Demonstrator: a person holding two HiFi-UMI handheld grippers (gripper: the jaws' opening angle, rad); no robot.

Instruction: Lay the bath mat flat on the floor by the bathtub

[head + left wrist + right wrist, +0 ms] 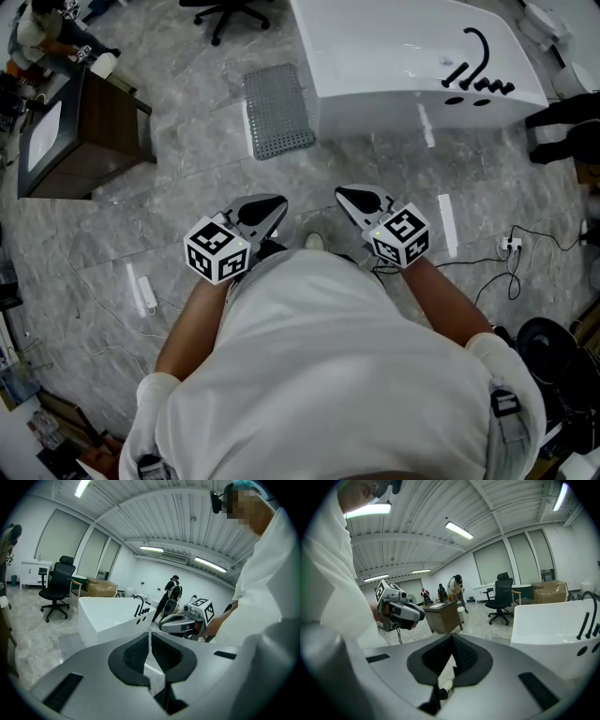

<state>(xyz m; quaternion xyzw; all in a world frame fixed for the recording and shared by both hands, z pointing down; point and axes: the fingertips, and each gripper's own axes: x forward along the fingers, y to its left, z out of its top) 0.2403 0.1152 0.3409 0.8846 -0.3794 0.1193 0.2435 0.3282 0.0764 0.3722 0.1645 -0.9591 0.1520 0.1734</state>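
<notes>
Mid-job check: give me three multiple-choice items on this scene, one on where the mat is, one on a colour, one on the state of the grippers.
1. Where does the bath mat lie relative to the bathtub?
A. inside it
B. flat on the floor beside it
C. draped over its rim

2. What colour is the tap on the tub?
A. black
B. red
C. gold

3. How are the left gripper and right gripper?
A. both wide open
B. left one shut on the mat
C. both shut, holding nothing

Answers:
1 B: the head view shows the mat spread on the floor next to the tub.
2 A: the tap is dark against the white tub.
3 C: each gripper view shows jaws together with nothing between.
</notes>
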